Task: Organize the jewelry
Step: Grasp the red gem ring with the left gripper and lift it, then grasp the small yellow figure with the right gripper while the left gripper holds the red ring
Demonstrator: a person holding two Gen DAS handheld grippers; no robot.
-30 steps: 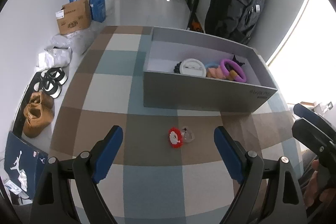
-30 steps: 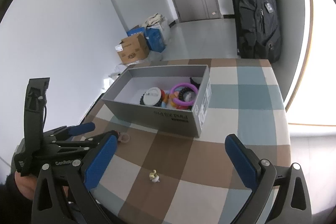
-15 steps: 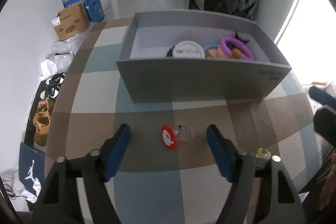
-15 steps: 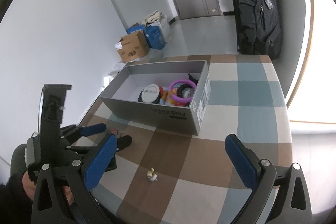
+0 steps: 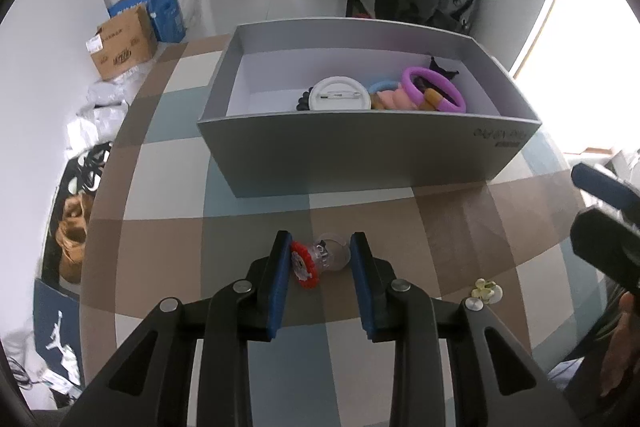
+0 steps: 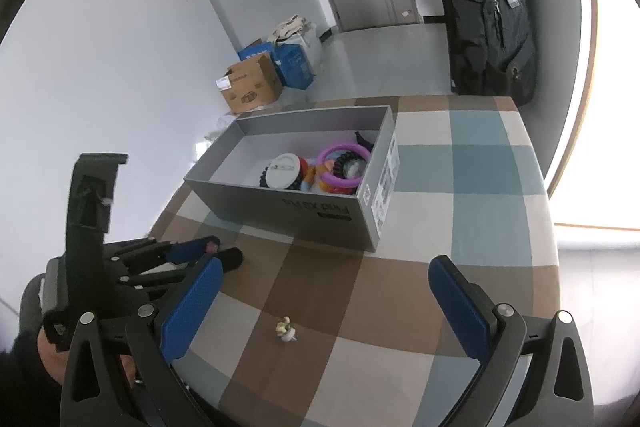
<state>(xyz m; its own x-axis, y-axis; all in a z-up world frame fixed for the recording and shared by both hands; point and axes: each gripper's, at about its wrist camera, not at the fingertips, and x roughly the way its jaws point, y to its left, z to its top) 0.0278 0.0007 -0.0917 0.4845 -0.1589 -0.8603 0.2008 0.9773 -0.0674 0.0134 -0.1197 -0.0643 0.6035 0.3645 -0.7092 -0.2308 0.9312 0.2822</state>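
A grey box (image 5: 372,159) stands on the checked tablecloth and holds a white round tin (image 5: 335,94), a purple ring (image 5: 434,89) and other trinkets. My left gripper (image 5: 320,259) has its blue pads closed on a red-and-clear ring (image 5: 316,258) that rests on the cloth in front of the box. In the right wrist view the left gripper (image 6: 216,253) shows at the left, and the box (image 6: 304,203) sits beyond it. My right gripper (image 6: 324,307) is open and empty, above a small yellow-white trinket (image 6: 286,329), which also shows in the left wrist view (image 5: 486,289).
The table edge curves round at left and near side. On the floor at left are cardboard boxes (image 5: 120,45), bags and shoes (image 5: 74,223). A black backpack (image 6: 490,7) hangs by the door at the back right.
My left gripper has moved forward and down to the red-and-clear ring and its jaws have narrowed from wide open to closed on it. The right gripper has stayed open, almost still.
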